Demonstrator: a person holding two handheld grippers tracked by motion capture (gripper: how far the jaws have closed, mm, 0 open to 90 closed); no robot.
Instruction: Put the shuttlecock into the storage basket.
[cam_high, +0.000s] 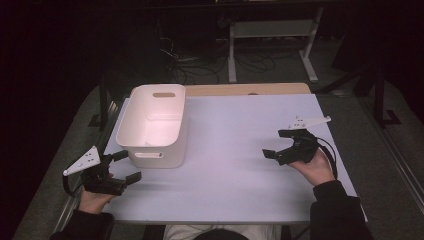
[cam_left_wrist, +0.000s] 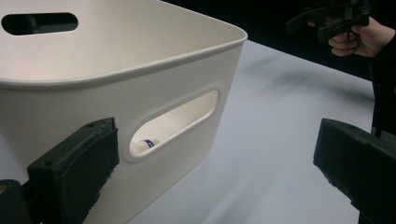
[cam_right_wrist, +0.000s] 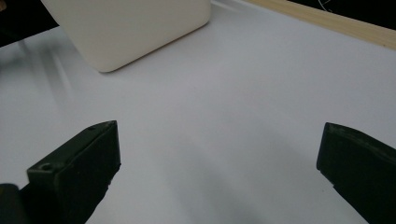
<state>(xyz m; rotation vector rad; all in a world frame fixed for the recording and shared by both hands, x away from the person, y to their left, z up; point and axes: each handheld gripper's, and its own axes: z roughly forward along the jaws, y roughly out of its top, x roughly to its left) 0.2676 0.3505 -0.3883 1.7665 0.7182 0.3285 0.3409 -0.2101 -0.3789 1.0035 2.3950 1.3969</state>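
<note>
A white plastic bin (cam_high: 155, 125) with cut-out handles stands on the left half of the white table (cam_high: 240, 165). My left gripper (cam_high: 126, 166) is open, held just in front of the bin's near left corner, nothing between its jaws. In the left gripper view the bin (cam_left_wrist: 116, 84) is close, and through its handle slot a small white object with a blue mark (cam_left_wrist: 145, 144) lies inside. My right gripper (cam_high: 276, 143) is open above the table's right side, jaws pointing left toward the bin (cam_right_wrist: 130, 28). The right gripper (cam_left_wrist: 327, 21) also appears far off in the left gripper view.
A wooden strip (cam_high: 250, 89) runs along the table's far edge. Beyond it the dark floor holds cables (cam_high: 200, 65) and a white metal frame (cam_high: 275, 40). Open white tabletop lies between the two grippers.
</note>
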